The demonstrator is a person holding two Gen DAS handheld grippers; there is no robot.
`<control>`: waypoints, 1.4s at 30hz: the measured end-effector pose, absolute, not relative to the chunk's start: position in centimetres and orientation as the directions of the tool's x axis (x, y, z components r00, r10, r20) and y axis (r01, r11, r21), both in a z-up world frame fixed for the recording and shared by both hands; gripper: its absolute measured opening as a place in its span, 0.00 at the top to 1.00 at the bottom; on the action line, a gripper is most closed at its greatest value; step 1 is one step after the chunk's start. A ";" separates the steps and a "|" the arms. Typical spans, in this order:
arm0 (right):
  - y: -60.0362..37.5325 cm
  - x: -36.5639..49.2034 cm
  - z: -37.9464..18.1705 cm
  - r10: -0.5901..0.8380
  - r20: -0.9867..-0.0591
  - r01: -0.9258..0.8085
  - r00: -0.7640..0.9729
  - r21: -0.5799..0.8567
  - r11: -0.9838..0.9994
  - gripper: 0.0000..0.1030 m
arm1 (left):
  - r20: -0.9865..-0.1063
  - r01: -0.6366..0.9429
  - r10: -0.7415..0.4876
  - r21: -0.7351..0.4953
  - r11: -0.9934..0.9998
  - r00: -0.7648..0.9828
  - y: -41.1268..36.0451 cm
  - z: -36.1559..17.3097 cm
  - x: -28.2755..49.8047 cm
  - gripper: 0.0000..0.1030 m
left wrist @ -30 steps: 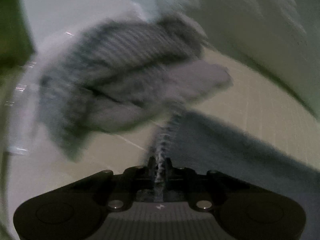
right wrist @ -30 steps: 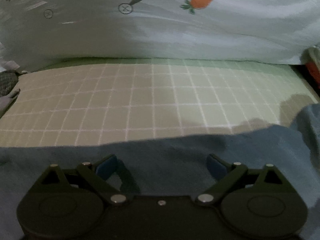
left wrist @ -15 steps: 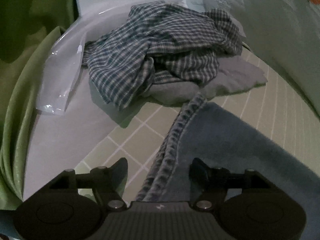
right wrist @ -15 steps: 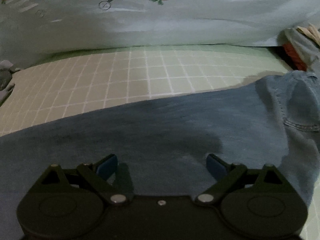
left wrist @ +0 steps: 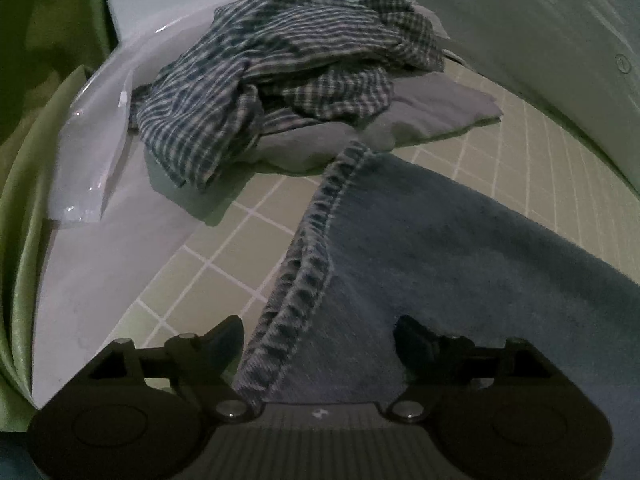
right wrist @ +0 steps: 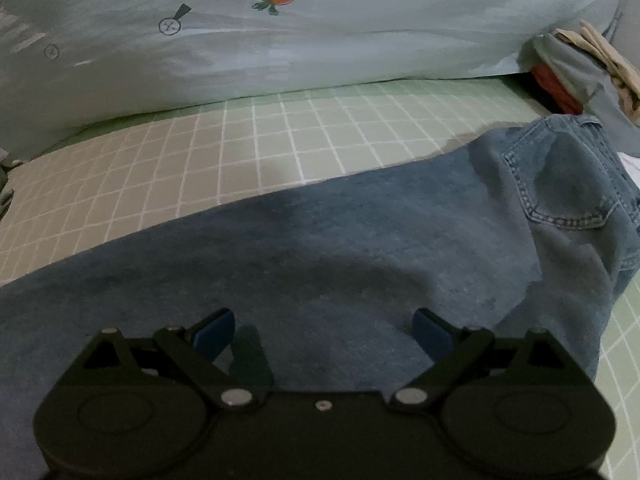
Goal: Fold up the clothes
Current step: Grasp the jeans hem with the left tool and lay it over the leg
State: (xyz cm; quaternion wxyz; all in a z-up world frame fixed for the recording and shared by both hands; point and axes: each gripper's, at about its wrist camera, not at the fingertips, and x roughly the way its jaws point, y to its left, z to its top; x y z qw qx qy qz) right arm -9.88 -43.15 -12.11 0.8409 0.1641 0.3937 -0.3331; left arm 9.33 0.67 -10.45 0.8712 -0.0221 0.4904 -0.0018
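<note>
Blue jeans lie spread flat on a green grid-patterned sheet; a back pocket bunches at the right. In the left wrist view the hem end of a jeans leg lies under my left gripper, which is open with the stitched hem between its fingers. My right gripper is open and empty, just above the middle of the denim.
A crumpled checked shirt lies on a grey garment beyond the hem. A clear plastic bag and green cloth sit at the left. A carrot-print duvet bounds the far side. More clothes are piled at the right.
My left gripper was shut on the jeans hem a second ago and has opened, leaving the leg flat. The right gripper has shifted so more denim and the pocket show.
</note>
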 end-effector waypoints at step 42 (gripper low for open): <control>-56.1 -27.0 -9.2 -0.498 -0.706 0.739 0.503 0.054 0.671 0.06 | -0.800 0.296 -0.348 -0.223 0.929 0.489 -28.4 -7.0 -0.6 0.71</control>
